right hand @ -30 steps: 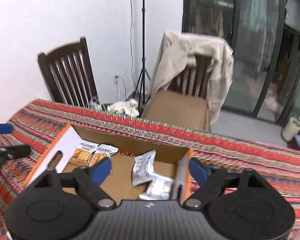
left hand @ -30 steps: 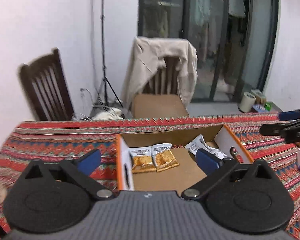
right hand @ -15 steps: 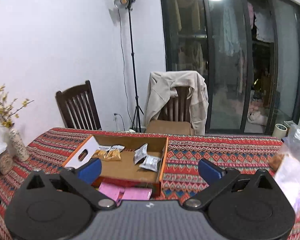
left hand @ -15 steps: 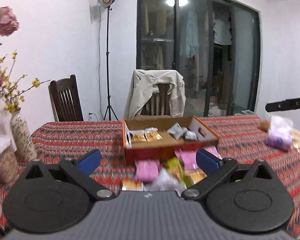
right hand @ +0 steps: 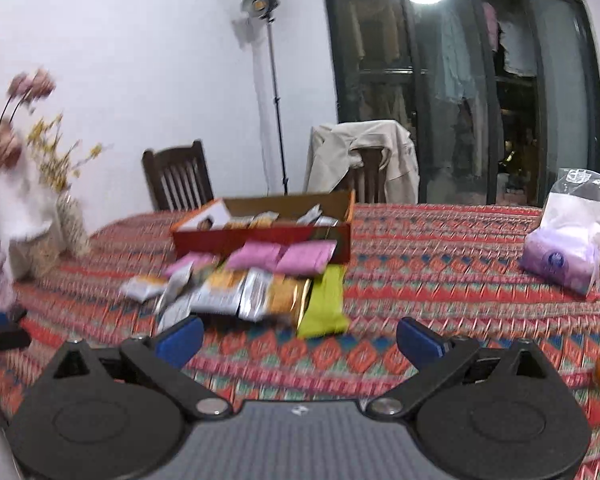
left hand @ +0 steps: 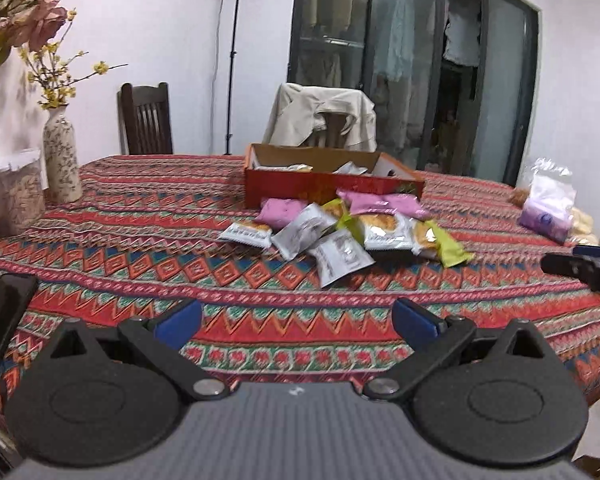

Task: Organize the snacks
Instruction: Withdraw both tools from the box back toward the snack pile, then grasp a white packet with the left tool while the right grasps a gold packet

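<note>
An orange cardboard box (left hand: 332, 188) with a few snack packets inside stands mid-table; it also shows in the right wrist view (right hand: 260, 236). In front of it lies a pile of snack packets (left hand: 340, 236), pink, silver, orange and lime green, also seen from the right wrist (right hand: 256, 284). My left gripper (left hand: 296, 322) is open and empty, low over the near table edge, well short of the pile. My right gripper (right hand: 300, 338) is open and empty, just short of a lime green packet (right hand: 324, 308).
A patterned red tablecloth (left hand: 140, 232) covers the table. A vase with flowers (left hand: 62, 160) and a jar stand at the left. A phone (left hand: 4, 316) lies near left. A plastic bag with a purple pack (right hand: 568, 240) sits right. Chairs (left hand: 146, 118) stand behind.
Both grippers have pulled far back from over the box to the near table edge and dropped lower. The snack pile in front of the box has come into view. Both stay open.
</note>
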Action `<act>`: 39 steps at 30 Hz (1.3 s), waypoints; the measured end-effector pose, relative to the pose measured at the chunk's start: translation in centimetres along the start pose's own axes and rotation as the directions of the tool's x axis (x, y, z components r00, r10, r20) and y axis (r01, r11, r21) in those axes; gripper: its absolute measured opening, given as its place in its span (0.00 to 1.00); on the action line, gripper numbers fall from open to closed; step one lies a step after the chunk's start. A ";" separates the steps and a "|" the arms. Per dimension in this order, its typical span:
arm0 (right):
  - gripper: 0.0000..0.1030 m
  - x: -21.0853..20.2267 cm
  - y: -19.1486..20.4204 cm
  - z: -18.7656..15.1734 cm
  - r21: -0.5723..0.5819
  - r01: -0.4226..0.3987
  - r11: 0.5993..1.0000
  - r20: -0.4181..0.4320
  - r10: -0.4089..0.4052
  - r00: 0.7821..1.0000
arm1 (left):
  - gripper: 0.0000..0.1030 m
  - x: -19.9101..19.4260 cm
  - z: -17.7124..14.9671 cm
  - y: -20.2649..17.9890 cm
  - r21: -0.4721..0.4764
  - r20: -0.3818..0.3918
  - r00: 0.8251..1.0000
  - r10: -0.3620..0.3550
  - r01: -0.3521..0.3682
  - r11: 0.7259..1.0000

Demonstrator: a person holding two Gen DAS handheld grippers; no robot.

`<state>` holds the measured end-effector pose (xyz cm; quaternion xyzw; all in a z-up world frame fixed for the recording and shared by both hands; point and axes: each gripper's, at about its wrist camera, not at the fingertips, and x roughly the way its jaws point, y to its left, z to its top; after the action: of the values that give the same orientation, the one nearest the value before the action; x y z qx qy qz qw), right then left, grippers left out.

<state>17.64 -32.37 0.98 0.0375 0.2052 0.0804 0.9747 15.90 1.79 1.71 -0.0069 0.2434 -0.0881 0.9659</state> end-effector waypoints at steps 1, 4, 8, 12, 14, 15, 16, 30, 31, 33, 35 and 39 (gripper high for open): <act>1.00 -0.2 0.5 -0.8 -0.020 0.001 1.000 -0.003 -0.001 1.000 | 1.00 0.1 -0.2 0.0 0.003 0.000 1.000 0.006 -0.006 1.000; 1.00 -0.6 1.7 -2.1 -0.076 -0.008 0.997 -0.001 0.008 1.000 | 1.00 0.5 -0.7 -0.3 0.004 -0.007 1.000 -0.006 0.006 1.000; 1.00 -0.3 2.5 -2.4 -0.093 -0.009 0.996 0.003 0.009 1.000 | 1.00 1.9 -0.9 -0.4 0.004 -0.025 1.000 -0.017 0.017 1.000; 0.99 0.7 2.4 -2.3 -0.092 -0.042 0.995 -0.012 0.041 0.999 | 1.00 3.8 -0.9 -0.3 -0.001 -0.050 0.999 -0.017 0.017 1.000; 0.97 1.6 2.5 -2.2 -0.092 -0.030 0.995 -0.024 0.028 0.999 | 1.00 4.8 -0.8 -0.2 -0.009 -0.056 0.998 -0.021 0.021 1.000; 0.94 2.1 2.4 -2.2 -0.090 -0.025 0.996 -0.031 0.023 0.999 | 1.00 5.2 -0.7 -0.2 -0.011 -0.054 0.998 -0.022 0.021 1.000; 0.89 2.7 2.3 -2.2 -0.086 -0.024 0.996 -0.041 0.021 0.999 | 1.00 5.6 -0.6 -0.2 -0.009 -0.046 0.999 -0.023 0.023 1.000; 0.68 10.4 1.9 0.2 -0.090 -0.055 0.994 -0.087 0.047 0.995 | 0.75 15.8 4.8 1.5 0.129 -0.002 0.999 -0.046 0.046 0.991; 0.68 10.9 2.1 0.4 -0.099 -0.060 0.993 -0.089 0.051 0.995 | 0.75 17.0 5.2 1.5 0.153 -0.018 0.998 -0.061 0.063 0.986; 0.67 12.2 2.3 0.8 -0.114 -0.062 0.992 -0.095 0.051 0.994 | 0.75 19.2 5.7 1.3 0.200 -0.049 0.995 -0.092 0.100 0.975; 0.59 13.6 2.3 1.4 -0.116 -0.051 0.992 -0.098 0.039 0.994 | 0.75 21.3 5.8 0.8 0.259 -0.072 0.989 -0.129 0.143 0.955; 0.56 16.3 1.1 2.6 -0.071 -0.033 0.997 -0.104 0.026 0.994 | 0.75 24.1 6.0 0.5 0.281 -0.110 0.979 -0.170 0.195 0.940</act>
<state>33.27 -28.57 -3.00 0.0011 0.2518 0.1040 0.9622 39.72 -2.06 -4.37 0.1161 0.2668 -0.2122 0.9329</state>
